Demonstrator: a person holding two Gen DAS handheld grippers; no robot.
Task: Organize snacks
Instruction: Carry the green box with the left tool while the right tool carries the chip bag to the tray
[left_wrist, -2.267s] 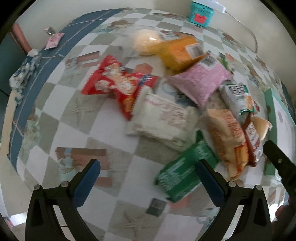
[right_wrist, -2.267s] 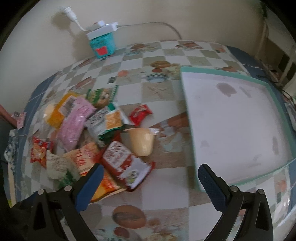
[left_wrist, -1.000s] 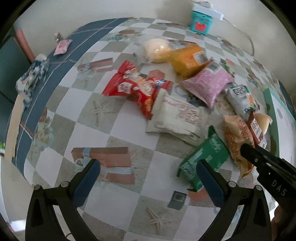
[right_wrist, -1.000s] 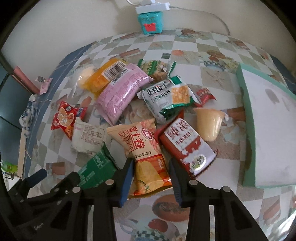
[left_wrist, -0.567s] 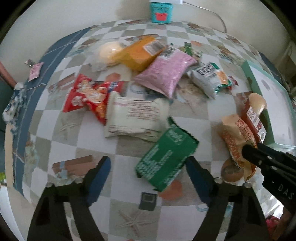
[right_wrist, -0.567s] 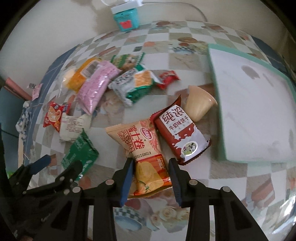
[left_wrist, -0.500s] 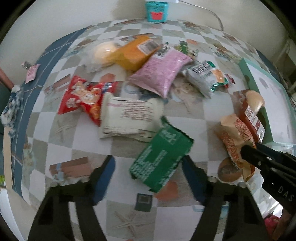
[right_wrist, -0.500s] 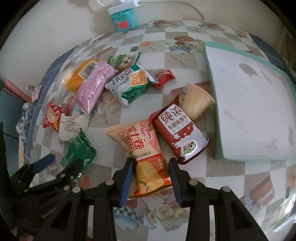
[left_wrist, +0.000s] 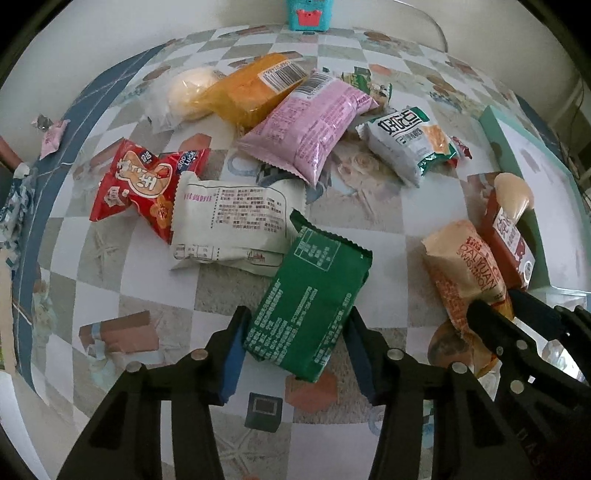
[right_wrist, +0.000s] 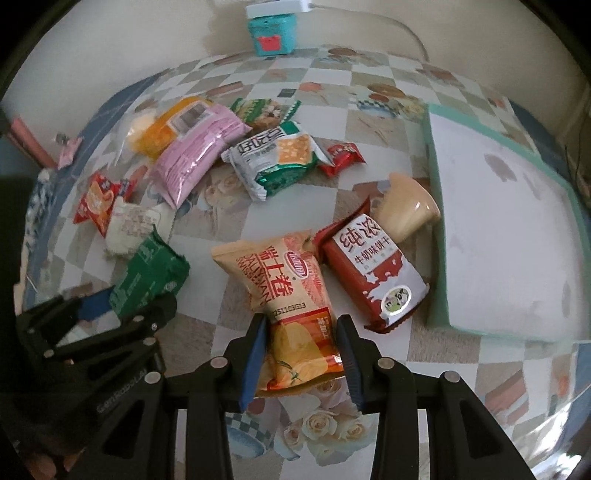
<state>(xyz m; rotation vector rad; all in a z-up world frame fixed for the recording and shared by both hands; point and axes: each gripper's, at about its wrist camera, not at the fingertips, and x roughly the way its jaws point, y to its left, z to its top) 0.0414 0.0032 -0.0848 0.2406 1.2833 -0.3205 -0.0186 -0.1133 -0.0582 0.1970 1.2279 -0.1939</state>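
Note:
My left gripper (left_wrist: 295, 350) is shut on a green snack packet (left_wrist: 310, 306), its blue pads against both long sides; the packet also shows in the right wrist view (right_wrist: 149, 275). My right gripper (right_wrist: 301, 354) is shut on an orange Swiss-roll bag (right_wrist: 291, 306), which also shows in the left wrist view (left_wrist: 465, 273). Several other snacks lie on the checkered tablecloth: a pink bag (left_wrist: 310, 125), a white packet (left_wrist: 232, 225), a red bag (left_wrist: 136, 184), a dark red biscuit pack (right_wrist: 373, 277), a white-green cracker pack (right_wrist: 277, 158).
A teal-rimmed white tray (right_wrist: 502, 229) lies at the right. A beige pudding cup (right_wrist: 404, 210) lies on its side by the tray's edge. A teal box (right_wrist: 271, 31) stands at the back wall. An orange pack (left_wrist: 255, 88) and a small red candy (right_wrist: 341, 155) lie among the snacks.
My left gripper moved in over the green packet and closed on it. My right gripper stays shut on the orange bag, which has turned a little with it.

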